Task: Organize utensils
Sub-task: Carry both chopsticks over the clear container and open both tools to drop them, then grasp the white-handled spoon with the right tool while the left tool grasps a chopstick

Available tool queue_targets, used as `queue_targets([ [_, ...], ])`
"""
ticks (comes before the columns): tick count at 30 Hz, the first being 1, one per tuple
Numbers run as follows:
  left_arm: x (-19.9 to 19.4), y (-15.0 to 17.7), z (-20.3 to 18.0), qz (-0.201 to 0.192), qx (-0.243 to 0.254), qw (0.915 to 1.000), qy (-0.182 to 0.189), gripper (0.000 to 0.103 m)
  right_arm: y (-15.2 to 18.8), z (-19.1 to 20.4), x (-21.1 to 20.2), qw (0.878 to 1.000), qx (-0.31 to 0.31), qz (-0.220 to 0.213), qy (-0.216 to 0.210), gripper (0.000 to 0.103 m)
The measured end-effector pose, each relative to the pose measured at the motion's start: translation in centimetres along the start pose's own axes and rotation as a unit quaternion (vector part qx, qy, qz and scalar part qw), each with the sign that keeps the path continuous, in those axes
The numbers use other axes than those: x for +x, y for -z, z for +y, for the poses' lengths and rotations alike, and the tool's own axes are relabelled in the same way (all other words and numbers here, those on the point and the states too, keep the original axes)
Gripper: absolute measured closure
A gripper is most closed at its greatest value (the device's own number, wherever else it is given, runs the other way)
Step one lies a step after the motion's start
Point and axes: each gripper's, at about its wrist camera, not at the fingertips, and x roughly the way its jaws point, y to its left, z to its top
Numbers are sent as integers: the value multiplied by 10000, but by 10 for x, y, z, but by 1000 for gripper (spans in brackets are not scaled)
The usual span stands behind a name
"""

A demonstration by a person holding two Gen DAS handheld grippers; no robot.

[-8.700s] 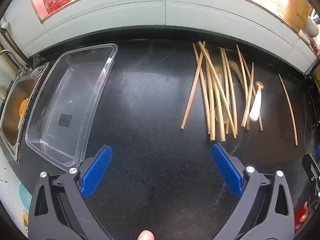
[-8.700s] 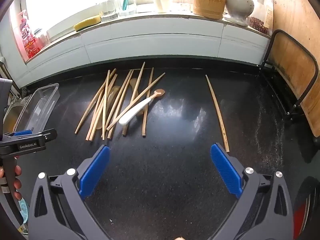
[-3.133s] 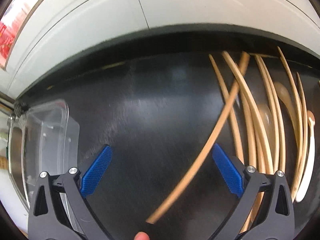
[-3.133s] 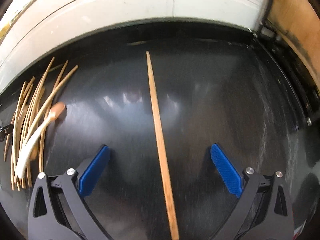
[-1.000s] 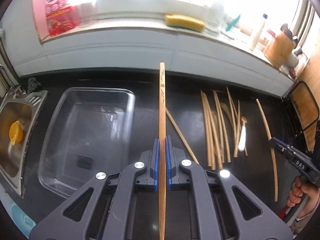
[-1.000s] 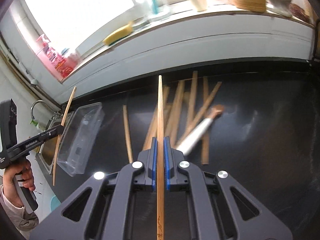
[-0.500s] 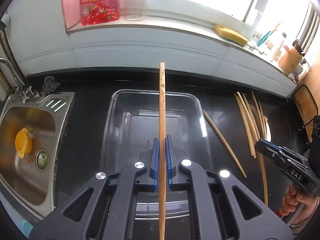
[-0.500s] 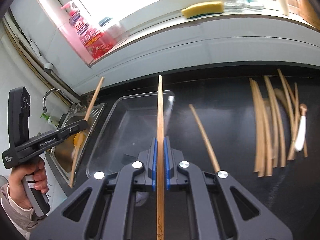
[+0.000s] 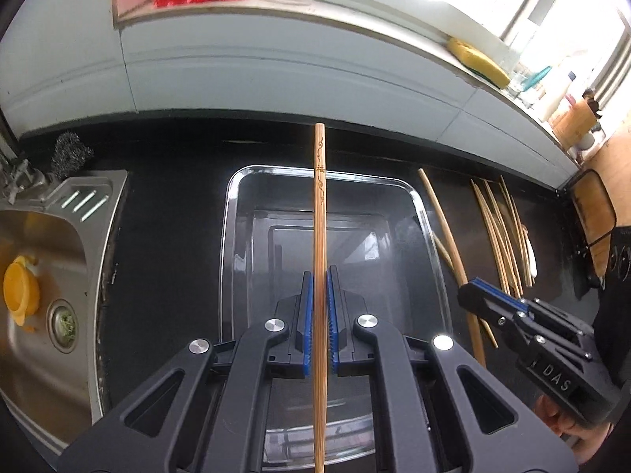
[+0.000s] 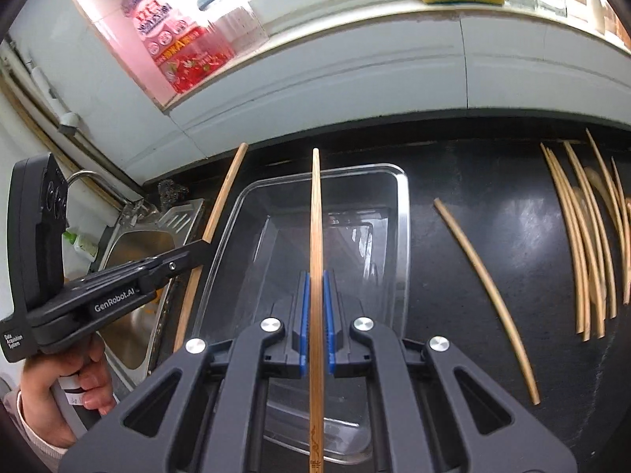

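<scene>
My left gripper [image 9: 319,278] is shut on a bamboo chopstick [image 9: 319,213] that points away from me, above the clear plastic container [image 9: 419,213]. My right gripper [image 10: 315,282] is shut on a second chopstick [image 10: 315,213], also over the container [image 10: 403,216]. In the right wrist view the left gripper [image 10: 203,245] and its chopstick [image 10: 226,189] hang at the container's left rim. In the left wrist view the right gripper [image 9: 469,295] sits just right of the container. The container looks bare inside.
One loose chopstick [image 10: 485,276] lies on the black counter right of the container, with a pile of chopsticks [image 10: 583,244] and a white-handled spoon [image 9: 530,260] farther right. A steel sink [image 9: 47,260] borders the left. A white backsplash ledge runs behind.
Both grippers have carried their chopsticks leftward, away from the pile. The container now lies directly beneath them, and both have come a little closer to it.
</scene>
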Motion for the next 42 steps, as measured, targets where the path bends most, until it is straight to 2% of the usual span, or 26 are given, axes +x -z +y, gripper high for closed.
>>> queue_targets([
  [8, 20, 0, 11, 205, -53, 9998, 57, 97, 1, 0, 25, 9996, 245, 154, 62, 96],
  [12, 22, -2, 14, 262, -70, 9996, -91, 95, 0, 9, 34, 9997, -21, 218, 139, 96],
  [13, 22, -5, 17, 332, -166, 9991, -181, 83, 1, 11, 35, 9995, -123, 229, 160, 94],
  [14, 21, -7, 20, 353, -252, 9988, -208, 41, 2, 12, 35, 9992, -260, 208, 227, 71],
  [15, 16, -10, 24, 262, -403, 9986, -208, 19, 3, 14, 33, 9983, -428, 160, 357, 43],
  [16, 10, -12, 27, 113, -479, 9986, -210, 5, 5, 14, 30, 9977, -527, 25, 435, 9],
  [17, 2, -15, 30, -79, -564, 9981, -243, 5, 7, 14, 24, 9971, -592, -161, 446, 7],
  [19, -5, -21, 32, -190, -616, 9976, -270, 5, 9, 16, 18, 9935, -915, -275, 613, 7],
  [22, -11, -28, 30, -274, -591, 9970, -417, 5, 14, 14, 5, 9859, -1273, -560, 926, 7],
  [26, -14, -31, 19, -371, -485, 9967, -527, 5, 23, -10, -14, 9807, -1457, -682, 1111, 7],
  [28, -11, -30, 3, -334, -294, 9973, -580, 5, 28, -31, -25, 9813, -1319, -697, 1220, 7],
  [33, 3, -24, -53, -201, 75, 9991, -372, 5, 44, -119, -59, 9847, -357, -666, 1570, 7],
  [38, 29, -15, -124, 60, 346, 9992, -195, 5, 48, -205, -94, 9768, 704, -723, 1889, 7],
  [42, 53, -5, -175, 195, 506, 9980, -329, 5, 42, -257, -117, 9704, 956, -769, 2081, 7],
])
